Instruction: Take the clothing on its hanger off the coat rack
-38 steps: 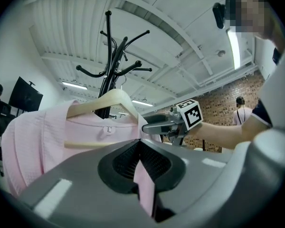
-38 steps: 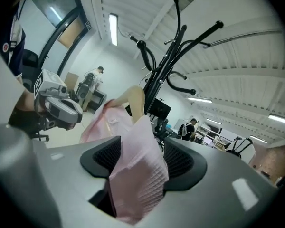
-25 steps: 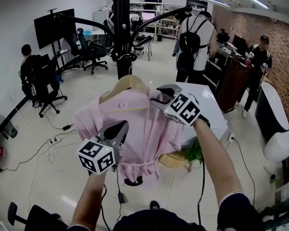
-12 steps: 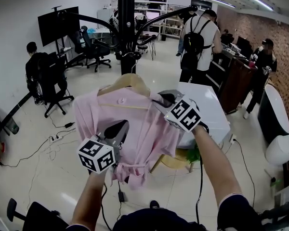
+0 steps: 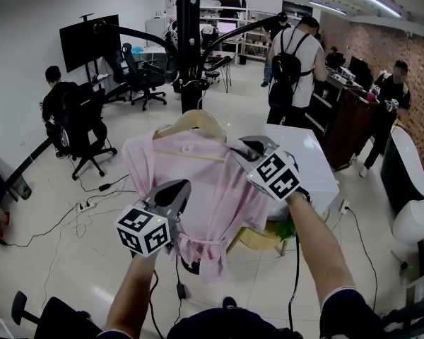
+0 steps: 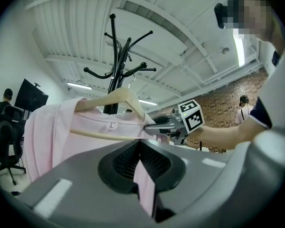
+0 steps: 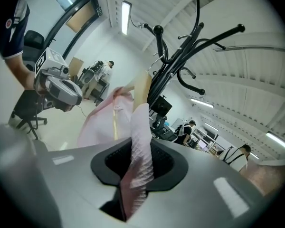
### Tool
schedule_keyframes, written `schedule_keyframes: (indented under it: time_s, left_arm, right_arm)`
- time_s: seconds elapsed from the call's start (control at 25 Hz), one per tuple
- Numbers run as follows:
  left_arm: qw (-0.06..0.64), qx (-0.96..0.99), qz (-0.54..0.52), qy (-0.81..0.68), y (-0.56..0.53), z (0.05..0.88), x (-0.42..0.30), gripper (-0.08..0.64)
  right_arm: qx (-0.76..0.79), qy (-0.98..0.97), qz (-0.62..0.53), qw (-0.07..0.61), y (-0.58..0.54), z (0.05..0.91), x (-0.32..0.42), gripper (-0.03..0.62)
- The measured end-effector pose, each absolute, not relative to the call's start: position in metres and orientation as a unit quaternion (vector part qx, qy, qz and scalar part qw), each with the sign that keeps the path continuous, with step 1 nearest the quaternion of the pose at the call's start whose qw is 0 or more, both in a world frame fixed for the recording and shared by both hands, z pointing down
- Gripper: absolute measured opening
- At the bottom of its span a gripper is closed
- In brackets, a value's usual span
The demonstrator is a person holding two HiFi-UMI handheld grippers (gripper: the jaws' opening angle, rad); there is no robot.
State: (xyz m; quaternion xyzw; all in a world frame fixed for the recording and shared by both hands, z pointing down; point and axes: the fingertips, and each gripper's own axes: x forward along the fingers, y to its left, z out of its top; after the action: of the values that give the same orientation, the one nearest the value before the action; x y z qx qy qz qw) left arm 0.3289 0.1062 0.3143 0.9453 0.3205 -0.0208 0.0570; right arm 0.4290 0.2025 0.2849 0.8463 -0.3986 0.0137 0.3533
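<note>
Though the head view hides both grips, the gripper views show them: the left gripper (image 5: pixel 175 187) has its jaws clenched on the front of the pink shirt (image 5: pixel 201 189), while the right gripper (image 5: pixel 242 147) has jaws just closing on its shoulder, by the wooden hanger (image 5: pixel 192 122) below the coat rack (image 5: pixel 191 48).

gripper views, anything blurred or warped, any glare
Left gripper view: fisheye, dark corners, the pink garment sharp. Right gripper view: same bending, the ceiling light glares. Head view: the coat rack sharp, room edges bowed.
</note>
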Motion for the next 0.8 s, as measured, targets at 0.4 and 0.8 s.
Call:
schedule_keyframes:
  time_s: [0.4, 0.8]
  left_arm:
    - [0.057, 0.946, -0.028, 0.318, 0.100, 0.313, 0.316, 0.012]
    - [0.056, 0.947, -0.036, 0.314, 0.095, 0.308, 0.309, 0.012]
  right_arm:
    - [0.853, -0.377, -0.001, 0.362, 0.216, 0.263, 0.421, 0.078]
    - [0.859, -0.371, -0.032, 0.352, 0.223, 0.240, 0.395, 0.078]
